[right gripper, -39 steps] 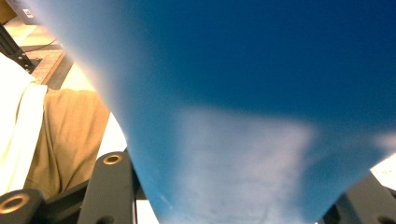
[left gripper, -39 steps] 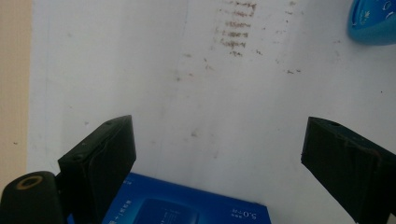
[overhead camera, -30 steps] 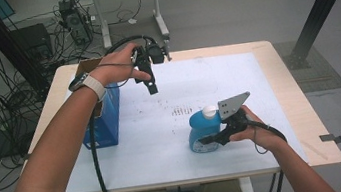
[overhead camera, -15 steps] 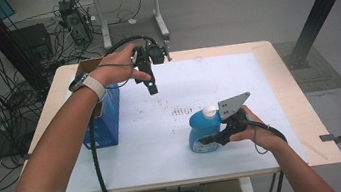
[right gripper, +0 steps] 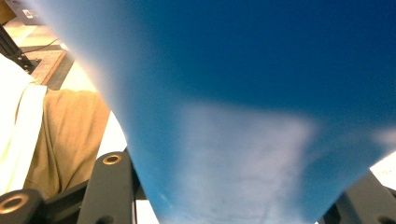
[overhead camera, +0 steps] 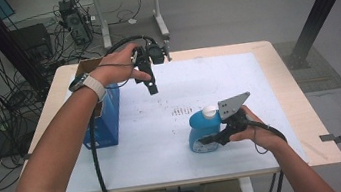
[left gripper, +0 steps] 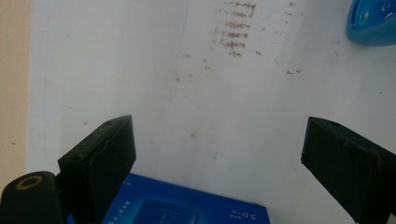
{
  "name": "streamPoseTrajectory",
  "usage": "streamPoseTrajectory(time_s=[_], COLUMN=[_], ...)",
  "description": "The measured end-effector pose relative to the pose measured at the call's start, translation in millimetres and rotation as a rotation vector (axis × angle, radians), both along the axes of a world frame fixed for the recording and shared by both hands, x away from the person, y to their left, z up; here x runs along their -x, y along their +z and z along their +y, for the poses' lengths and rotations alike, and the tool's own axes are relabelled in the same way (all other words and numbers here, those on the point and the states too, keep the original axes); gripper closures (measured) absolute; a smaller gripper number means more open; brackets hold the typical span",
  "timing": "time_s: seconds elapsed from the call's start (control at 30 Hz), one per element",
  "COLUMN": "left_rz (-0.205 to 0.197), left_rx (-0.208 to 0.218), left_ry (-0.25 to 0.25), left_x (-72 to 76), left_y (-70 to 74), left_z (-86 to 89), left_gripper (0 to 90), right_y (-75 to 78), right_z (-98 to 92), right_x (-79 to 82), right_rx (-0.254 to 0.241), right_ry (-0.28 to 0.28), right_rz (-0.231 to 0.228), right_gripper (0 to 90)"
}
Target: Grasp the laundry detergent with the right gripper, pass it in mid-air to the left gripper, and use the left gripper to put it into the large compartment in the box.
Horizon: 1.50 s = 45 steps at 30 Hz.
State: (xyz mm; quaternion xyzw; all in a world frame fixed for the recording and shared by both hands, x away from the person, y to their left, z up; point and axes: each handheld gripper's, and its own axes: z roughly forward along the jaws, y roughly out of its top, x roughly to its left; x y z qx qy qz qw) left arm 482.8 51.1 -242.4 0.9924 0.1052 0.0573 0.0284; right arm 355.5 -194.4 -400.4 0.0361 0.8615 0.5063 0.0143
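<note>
A blue bottle point(overhead camera: 200, 133) with a white cap point(overhead camera: 209, 112) stands on the white sheet point(overhead camera: 236, 76) near the table's front. My right gripper point(overhead camera: 211, 139) is shut on its lower body from the right, and the blue wall of the bottle point(right gripper: 261, 93) sits close between the jaws in the right gripper view. My left gripper point(overhead camera: 151, 86) hangs above the back left of the sheet, pointing down, open and empty point(left gripper: 217, 140). A blue box point(overhead camera: 107, 119) stands at the table's left edge; its top point(left gripper: 187, 207) lies just below the left jaws, and the bottle point(left gripper: 373, 23) is at the far corner.
Faint dark marks point(overhead camera: 180, 110) dot the middle of the sheet. The wooden table edge point(overhead camera: 308, 122) runs along the right. Cables and equipment point(overhead camera: 72, 24) crowd the floor behind and to the left, and a black post point(overhead camera: 322, 4) rises at the back right.
</note>
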Motion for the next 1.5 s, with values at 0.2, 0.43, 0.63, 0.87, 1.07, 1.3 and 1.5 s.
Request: streamPoseTrajectory(time_s=[0.2,0.43,0.63,0.87,1.07,1.3,1.5], left_rz=[0.0,-0.001,-0.002,-0.002,-0.004,-0.004,-0.005], left_rx=[-0.003,-0.001,0.003,0.002,0.003,0.003,0.004], left_ry=[0.001,0.001,0.002,0.002,0.002,0.005,0.005], left_x=[0.1,0.2,0.2,0.5,0.8,0.9,1.1], left_y=[-0.1,0.2,0.1,0.8,1.2,1.2,1.2], left_z=[0.1,0.2,0.8,0.8,0.6,1.6,1.5], left_gripper=[10.3,10.1,10.0,10.0,10.0,10.0,10.1], right_y=[-0.3,-0.5,-0.4,-0.4,-0.7,-1.3,-1.8], right_z=[-0.1,-0.3,-0.3,-0.2,-0.3,-0.5,-0.9], right_x=[0.1,0.3,0.2,0.1,0.6,0.7,0.8], right_rx=[-0.003,-0.004,-0.004,-0.004,-0.009,-0.013,-0.018], right_ry=[-0.001,-0.002,-0.002,-0.001,-0.005,-0.007,-0.006], right_rz=[0.0,-0.001,-0.002,-0.003,0.0,0.0,-0.001], right_gripper=[43.7,43.6,43.6,43.6,43.5,43.6,43.6])
